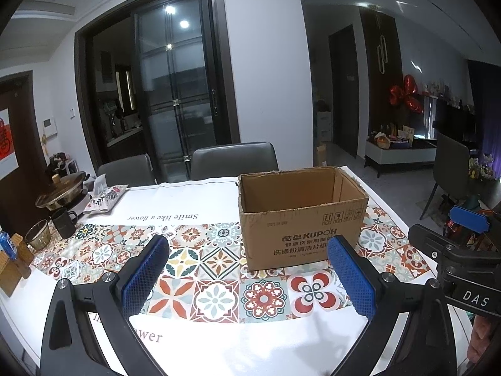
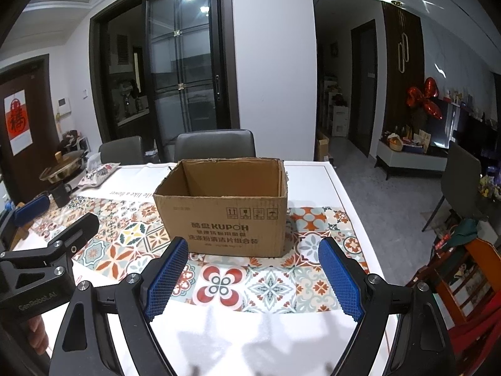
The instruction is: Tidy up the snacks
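My left gripper [image 1: 247,269] hung with fingers spread wide, nothing between them; my right gripper [image 2: 253,275] was the same, released. The cardboard box [image 2: 224,216] stood open-topped on the tiled surface [image 2: 269,285], just ahead of both finger pairs, untouched.

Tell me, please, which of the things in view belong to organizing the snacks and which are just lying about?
For the job:
- box, open-topped, on the table; its floor is hidden
- snack bag, far left
- left gripper, open
- right gripper, open

Lying about:
- pot
- mug
- glass bowl
- chairs
- tablecloth
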The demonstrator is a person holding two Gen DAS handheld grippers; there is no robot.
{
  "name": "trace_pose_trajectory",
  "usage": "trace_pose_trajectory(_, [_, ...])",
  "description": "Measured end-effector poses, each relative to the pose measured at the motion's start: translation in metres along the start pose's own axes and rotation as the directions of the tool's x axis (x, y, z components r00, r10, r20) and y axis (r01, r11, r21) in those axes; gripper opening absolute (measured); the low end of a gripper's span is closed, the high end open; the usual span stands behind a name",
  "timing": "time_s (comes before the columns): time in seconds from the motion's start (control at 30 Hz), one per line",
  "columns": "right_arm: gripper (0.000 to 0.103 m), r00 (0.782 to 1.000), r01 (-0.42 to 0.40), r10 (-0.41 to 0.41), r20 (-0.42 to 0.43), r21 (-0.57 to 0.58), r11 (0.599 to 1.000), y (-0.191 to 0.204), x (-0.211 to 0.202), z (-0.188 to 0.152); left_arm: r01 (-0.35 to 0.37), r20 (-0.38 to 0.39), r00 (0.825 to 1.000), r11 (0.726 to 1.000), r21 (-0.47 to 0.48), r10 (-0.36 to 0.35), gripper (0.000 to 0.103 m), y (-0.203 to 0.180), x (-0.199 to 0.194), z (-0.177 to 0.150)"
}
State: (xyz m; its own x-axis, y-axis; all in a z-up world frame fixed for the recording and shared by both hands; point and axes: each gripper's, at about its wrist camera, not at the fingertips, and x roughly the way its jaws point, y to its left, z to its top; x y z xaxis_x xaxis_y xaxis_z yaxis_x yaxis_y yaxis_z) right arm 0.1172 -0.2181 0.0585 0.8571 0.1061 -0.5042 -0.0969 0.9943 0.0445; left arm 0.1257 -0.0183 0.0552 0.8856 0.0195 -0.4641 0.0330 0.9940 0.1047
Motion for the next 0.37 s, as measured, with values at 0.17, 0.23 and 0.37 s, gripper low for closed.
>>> trace_pose_trajectory(0.17, [0.086, 1.0, -0.001, 0.001, -0.002, -0.003, 1.0, 0.0002, 0.0004, -0.001, -0.011, 0.007, 1.0, 1.0, 0.005, 0.011, 0.103, -0.0001, -0.0017, -0.0015])
trace_pose_trajectory(0.23, [0.086, 1.0, -0.002, 0.002, -0.004, -0.002, 1.0, -0.0005, 0.0004, -0.0016, -0.017, 0.011, 1.0, 1.0, 0.004, 0.017, 0.103, 0.0007, -0.0023, -0.002])
trace_pose_trajectory(0.37, [0.086, 1.0, 0.0, 0.0, -0.004, -0.003, 1.0, -0.0006, 0.0003, -0.002, -0.028, 0.019, 0.999, 1.0, 0.0, 0.028, 0.103, 0.0017, -0.003, -0.0015])
